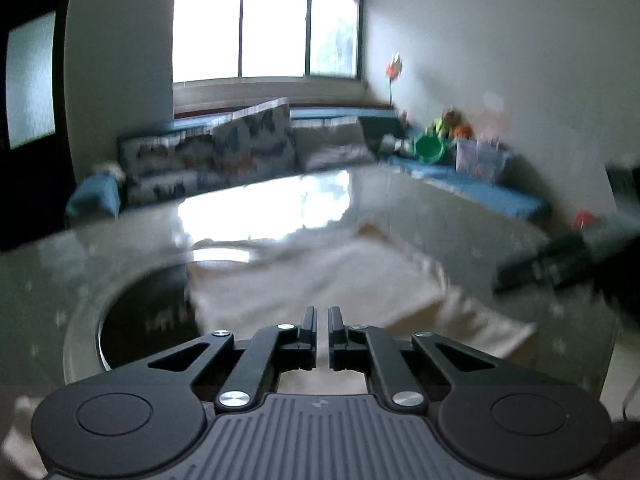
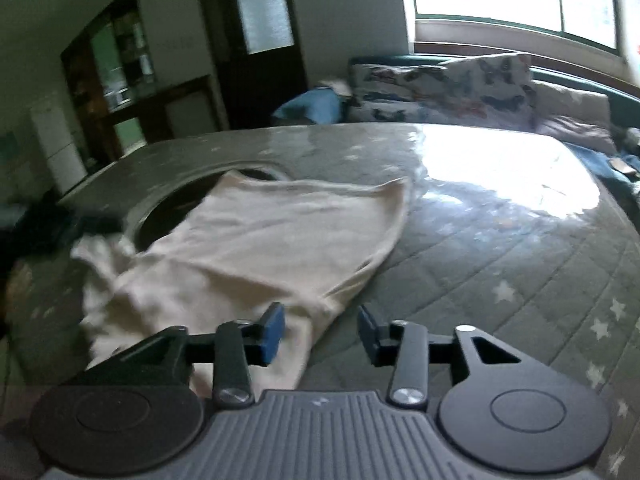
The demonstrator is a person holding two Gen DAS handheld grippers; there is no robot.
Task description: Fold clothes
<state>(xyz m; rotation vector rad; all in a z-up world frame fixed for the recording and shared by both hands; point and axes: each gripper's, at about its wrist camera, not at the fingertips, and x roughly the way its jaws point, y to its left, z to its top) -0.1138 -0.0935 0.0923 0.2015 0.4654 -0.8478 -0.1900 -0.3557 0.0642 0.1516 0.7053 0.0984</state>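
One cream garment [image 2: 256,248] just beyond the parted right gripper [image 2: 321,334].

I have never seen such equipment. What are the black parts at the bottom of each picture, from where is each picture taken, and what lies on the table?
No robot here: a person holds a two-finger gripper in each hand, each carrying its own camera looking along the fingers. One picture comes from the left gripper, whose jaws are shut; whether they pinch cloth is unclear. The other comes from the right gripper, whose jaws stand open, holding nothing. A cream garment lies on the grey star-patterned table cover.
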